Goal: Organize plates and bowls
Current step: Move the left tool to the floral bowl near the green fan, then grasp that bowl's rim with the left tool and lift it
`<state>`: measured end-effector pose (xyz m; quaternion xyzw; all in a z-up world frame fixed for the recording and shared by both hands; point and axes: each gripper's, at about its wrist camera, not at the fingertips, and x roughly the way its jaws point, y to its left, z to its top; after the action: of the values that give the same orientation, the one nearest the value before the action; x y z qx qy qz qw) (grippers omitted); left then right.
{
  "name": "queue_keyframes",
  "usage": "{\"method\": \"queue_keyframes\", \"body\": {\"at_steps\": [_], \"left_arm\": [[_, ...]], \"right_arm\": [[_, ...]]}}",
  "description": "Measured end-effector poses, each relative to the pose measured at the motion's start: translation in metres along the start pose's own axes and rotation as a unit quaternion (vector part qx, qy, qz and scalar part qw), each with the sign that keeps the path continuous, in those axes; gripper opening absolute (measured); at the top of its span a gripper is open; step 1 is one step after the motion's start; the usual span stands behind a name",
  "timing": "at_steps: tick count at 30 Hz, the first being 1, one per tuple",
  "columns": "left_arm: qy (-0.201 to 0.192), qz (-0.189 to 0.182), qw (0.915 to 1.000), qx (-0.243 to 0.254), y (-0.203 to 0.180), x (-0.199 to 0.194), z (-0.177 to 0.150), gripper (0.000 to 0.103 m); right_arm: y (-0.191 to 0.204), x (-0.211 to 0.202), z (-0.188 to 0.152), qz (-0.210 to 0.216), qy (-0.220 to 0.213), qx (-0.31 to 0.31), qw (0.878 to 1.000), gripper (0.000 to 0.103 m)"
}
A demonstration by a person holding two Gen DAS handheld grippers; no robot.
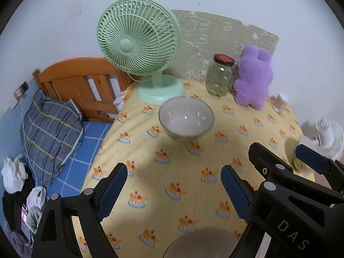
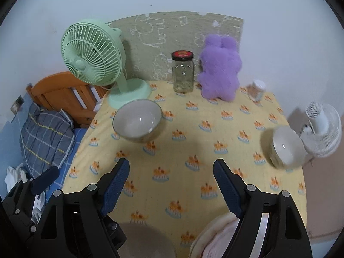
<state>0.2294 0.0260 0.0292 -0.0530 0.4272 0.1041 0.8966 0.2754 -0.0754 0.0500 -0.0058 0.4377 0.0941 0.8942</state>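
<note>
A large glass bowl stands upright on the yellow cake-print tablecloth, in front of the fan. A smaller pale bowl sits near the table's right edge. At the near edge lie a grey bowl and a pinkish-white plate, both cut off by the frame. My left gripper hangs open over bare cloth. My right gripper is open too, beside the left one. Neither holds anything.
At the back stand a green desk fan, a glass jar with a red lid, a purple plush toy and a small jar. A white fan stands beyond the right edge. A bed with a checked pillow lies left.
</note>
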Motion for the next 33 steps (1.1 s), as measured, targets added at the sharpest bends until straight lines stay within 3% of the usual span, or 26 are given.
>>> {"method": "queue_keyframes", "body": {"at_steps": [13,22,29,33], "left_arm": [[-0.014,0.065,0.996,-0.059,0.005,0.048,0.046,0.087],[-0.014,0.066,0.9954,-0.068,0.009,0.088,0.06,0.084],[-0.025,0.077,0.9949,-0.061,0.005,0.122,0.065,0.073],[-0.006,0.072,0.9946,-0.075,0.009,0.141,0.065,0.06]], "right_arm": [[0.009,0.066,0.063,0.041,-0.006,-0.045,0.998,0.083],[0.009,0.121,0.084,0.046,0.004,-0.049,0.998,0.083],[0.007,0.162,0.092,0.047,0.011,-0.043,0.998,0.083],[0.008,0.182,0.09,0.053,0.02,-0.044,0.997,0.082]]}}
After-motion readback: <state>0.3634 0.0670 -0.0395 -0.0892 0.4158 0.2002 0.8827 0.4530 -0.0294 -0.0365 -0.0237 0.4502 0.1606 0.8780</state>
